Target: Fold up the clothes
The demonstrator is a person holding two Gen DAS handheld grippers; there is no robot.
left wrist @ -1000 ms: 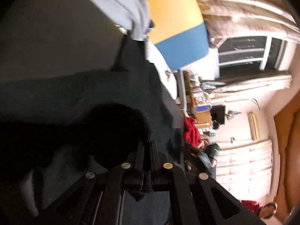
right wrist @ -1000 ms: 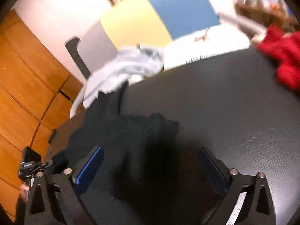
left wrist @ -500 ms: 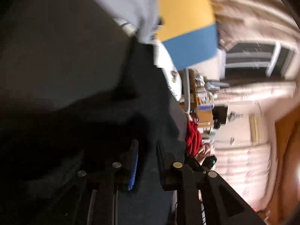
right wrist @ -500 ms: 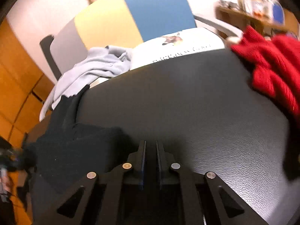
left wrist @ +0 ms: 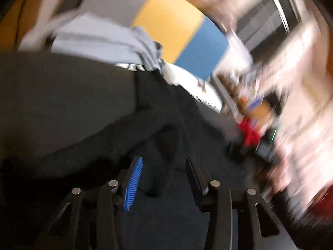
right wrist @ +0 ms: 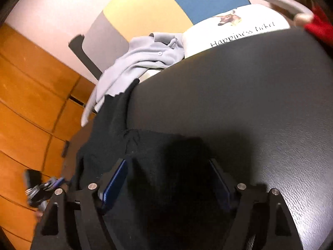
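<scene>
Basically both grippers, left [left wrist: 163,171] and right [right wrist: 169,177], are opening and empty over the black garment [right wrist: 158,156] at the dark table's [right wrist: 249,95] left edge, so its hanging part could drag it off.

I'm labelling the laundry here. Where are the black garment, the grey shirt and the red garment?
black garment [right wrist: 166,166], right wrist view, on the flat folded part in front of the claw.
grey shirt [right wrist: 143,58], right wrist view, on its crumpled middle.
red garment [left wrist: 250,134], left wrist view, on its blurred heap.
</scene>
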